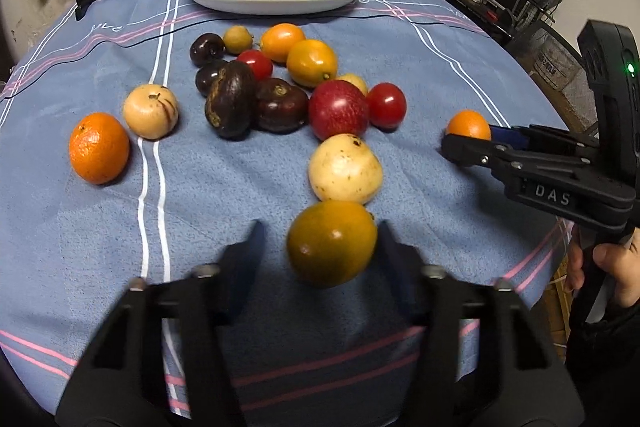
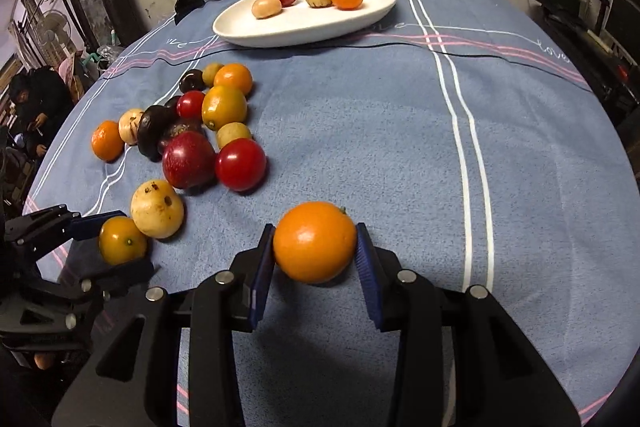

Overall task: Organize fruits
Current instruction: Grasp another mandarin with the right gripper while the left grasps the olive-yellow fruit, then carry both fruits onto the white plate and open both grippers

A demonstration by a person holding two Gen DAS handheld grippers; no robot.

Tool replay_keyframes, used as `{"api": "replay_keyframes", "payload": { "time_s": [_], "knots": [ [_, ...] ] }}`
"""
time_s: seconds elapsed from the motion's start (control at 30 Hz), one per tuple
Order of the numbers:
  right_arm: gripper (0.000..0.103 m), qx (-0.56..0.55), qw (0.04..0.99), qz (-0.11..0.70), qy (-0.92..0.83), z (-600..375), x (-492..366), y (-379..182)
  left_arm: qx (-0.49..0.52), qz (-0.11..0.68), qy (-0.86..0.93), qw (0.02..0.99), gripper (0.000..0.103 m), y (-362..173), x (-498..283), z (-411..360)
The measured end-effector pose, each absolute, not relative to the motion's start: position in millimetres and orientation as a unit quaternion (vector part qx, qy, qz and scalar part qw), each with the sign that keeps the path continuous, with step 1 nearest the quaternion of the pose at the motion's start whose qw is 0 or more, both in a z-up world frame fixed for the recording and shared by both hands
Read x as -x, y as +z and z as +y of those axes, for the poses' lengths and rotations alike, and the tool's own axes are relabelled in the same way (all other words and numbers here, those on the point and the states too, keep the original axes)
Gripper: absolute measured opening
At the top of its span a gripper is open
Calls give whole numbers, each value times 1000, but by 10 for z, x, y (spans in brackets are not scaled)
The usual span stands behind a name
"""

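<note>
Blue striped tablecloth (image 2: 400, 147) covered a round table in a cluttered room, framed screen at the far edge.

Right gripper (image 2: 315, 247) pinched an orange (image 2: 315, 242) between its blue pads, pads touching both sides at the widest part, fruit low over the near cloth. Left gripper (image 1: 320, 247) had a yellow-green citrus (image 1: 331, 243) between its fingers; the right finger touched the fruit, the left finger looked apart from it in the left view, so not a firm pinch. In the right view the citrus sat between those fingers, touching a pale round fruit (image 2: 157, 209) just behind it.

Loose pile (image 1: 280, 87) lay mid-table: dark, red, orange and pale fruits, many touching. A lone orange (image 1: 99, 148) and a pale fruit (image 1: 150, 111) sat to the pile's left. White plate (image 1: 276, 1) at the far side held four fruits.

Handling guess: both citrus light, round, firm but slightly yielding, skin smooth enough to slip or roll. Best grip across the equator, pads centred, moderate squeeze. Neighbour fruit would likely roll if nudged.
</note>
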State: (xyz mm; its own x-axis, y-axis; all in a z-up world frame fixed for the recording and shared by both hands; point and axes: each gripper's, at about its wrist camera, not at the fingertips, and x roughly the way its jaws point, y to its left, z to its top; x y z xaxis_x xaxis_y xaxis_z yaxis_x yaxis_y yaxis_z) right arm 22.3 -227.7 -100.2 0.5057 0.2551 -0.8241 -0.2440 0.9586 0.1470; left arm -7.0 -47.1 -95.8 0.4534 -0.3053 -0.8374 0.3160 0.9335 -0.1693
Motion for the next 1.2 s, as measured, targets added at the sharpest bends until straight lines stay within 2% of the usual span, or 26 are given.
{"api": "replay_keyframes", "payload": {
  "time_s": [0.53,0.8,0.93,1.2],
  "knots": [
    [39,-20,889,432,149,-2302,-180,-700,29,471,-187,862,40,-727,90,-304],
    [39,-6,893,419,165,-2204,-334,-554,37,464,-179,867,40,-520,-164,-160],
    [39,4,891,412,190,-2103,-547,-412,25,451,-167,876,40,-330,-488,-136],
    [39,48,888,394,230,-1756,-1496,-95,15,444,-133,886,41,-27,-1777,-153]
  ]
}}
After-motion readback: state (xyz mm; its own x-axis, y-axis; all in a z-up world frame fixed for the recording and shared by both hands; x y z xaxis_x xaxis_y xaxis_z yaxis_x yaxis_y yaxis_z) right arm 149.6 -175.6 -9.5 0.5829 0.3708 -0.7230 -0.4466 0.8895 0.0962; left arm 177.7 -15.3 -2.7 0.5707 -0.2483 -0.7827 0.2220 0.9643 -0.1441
